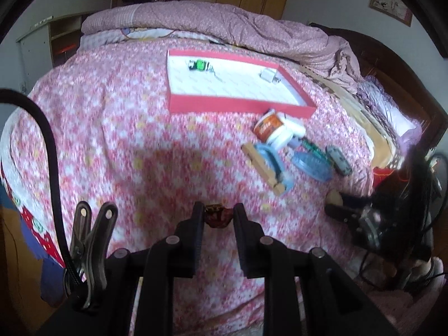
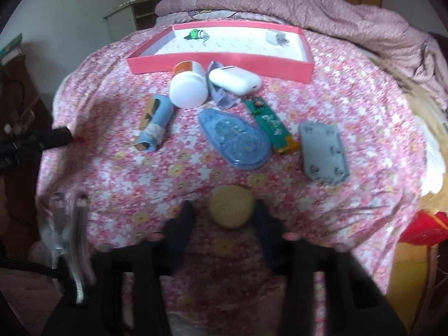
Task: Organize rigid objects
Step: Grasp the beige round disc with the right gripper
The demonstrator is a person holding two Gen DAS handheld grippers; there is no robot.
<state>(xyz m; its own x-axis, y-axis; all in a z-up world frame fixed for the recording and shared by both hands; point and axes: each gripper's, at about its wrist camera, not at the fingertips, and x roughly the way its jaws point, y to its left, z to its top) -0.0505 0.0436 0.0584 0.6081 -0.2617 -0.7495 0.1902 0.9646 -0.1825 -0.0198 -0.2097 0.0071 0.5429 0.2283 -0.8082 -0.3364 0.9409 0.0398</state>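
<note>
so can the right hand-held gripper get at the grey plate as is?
Probably not yet: the right hand-held gripper is shut on a round yellow disc. The grey plate lies uncovered on the bedspread, nothing over it.

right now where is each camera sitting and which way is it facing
Left wrist view: on the left gripper, looking down along its fingers across the floral bedspread to the red tray; its jaws pinch a small dark red object, and the right gripper shows at the right edge.
Right wrist view: on the right gripper, facing the tray over the loose items; a round yellowish disc sits between its fingers, the left gripper at left.
Shared: tray, white jar, blue tape dispenser.
</note>
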